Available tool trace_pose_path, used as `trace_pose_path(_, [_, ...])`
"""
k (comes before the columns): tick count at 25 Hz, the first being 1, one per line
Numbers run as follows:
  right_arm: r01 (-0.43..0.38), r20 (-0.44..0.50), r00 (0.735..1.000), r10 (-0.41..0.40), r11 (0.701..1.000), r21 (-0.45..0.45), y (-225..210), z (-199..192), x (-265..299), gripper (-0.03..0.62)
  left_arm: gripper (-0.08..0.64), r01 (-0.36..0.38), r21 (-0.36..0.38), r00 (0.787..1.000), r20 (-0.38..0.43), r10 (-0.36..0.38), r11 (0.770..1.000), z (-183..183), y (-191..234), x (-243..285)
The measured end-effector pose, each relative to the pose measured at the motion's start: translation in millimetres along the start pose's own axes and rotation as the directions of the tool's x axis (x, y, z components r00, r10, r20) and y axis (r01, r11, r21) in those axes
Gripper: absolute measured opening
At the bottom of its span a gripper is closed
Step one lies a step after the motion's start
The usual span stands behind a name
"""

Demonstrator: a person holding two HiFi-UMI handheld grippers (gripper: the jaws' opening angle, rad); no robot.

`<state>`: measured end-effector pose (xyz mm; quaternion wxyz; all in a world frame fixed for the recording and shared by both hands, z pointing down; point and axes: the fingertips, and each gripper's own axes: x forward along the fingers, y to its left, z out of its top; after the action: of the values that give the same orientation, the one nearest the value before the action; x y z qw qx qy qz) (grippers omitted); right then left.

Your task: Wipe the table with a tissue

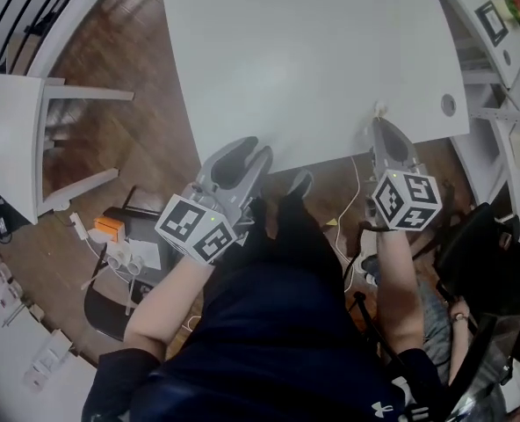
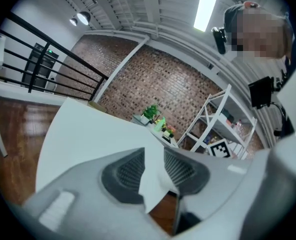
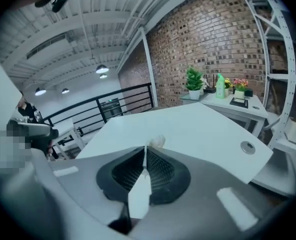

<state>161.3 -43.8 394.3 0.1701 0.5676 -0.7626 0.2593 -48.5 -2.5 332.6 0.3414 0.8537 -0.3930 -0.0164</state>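
The right gripper [image 3: 144, 149] has its jaws clenched on the tissue [image 3: 158, 142]. The ribbed pads meet on a thin white sheet, a small crumpled tuft pokes out past the tips, and a flat strip of it trails back between the jaws toward the camera. The left gripper [image 2: 154, 151] has its jaws released and apart, with nothing pressed between the pads; through the gap only the white table [image 2: 88, 134] and a patch of brown floor show. In the head view the right gripper [image 1: 380, 123] points across the table's near edge, toward the near right corner, and the tissue [image 1: 380, 110] shows as a small white bit at its tips over the table [image 1: 313, 51]. Whether it touches the top cannot be told. A round grey grommet [image 1: 448, 105] sits in the top close to that corner, just right of the tissue. The left gripper [image 1: 253, 152] sits at the same near edge, toward the near left corner, well apart from the right one. Each gripper carries its marker cube on the person's side, with a bare forearm behind it. The rest of the table top is bare white. Past the far edge, in the right gripper view, a potted plant [image 3: 194, 81] and a green spray bottle [image 3: 220, 86] stand on another white surface against a brick wall.
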Motion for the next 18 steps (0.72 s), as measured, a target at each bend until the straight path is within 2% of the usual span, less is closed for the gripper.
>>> trace_pose_path(5, [-0.064, 0.113, 0.992, 0.054, 0.994, 0.091, 37.3, 25.4, -48.9, 0.018, 0.115, 0.056, 0.024, 0.997, 0.042, -0.057, 0.998, 18.4, -19.5, -21.5])
trace_pose_path(9, [-0.077, 0.173, 0.983, 0.055, 0.989, 0.123, 61.1, 33.6, -92.4, 0.018, 0.114, 0.096, 0.036, 0.993, 0.072, -0.098, 0.995, 26.8, -36.0, -39.3])
trace_pose_path(18, [-0.094, 0.306, 0.95, 0.067, 0.993, 0.075, 114.2, 48.8, -158.1, 0.018, 0.112, 0.176, 0.088, 0.973, 0.134, -0.187, 0.98, 44.2, -66.1, -76.3])
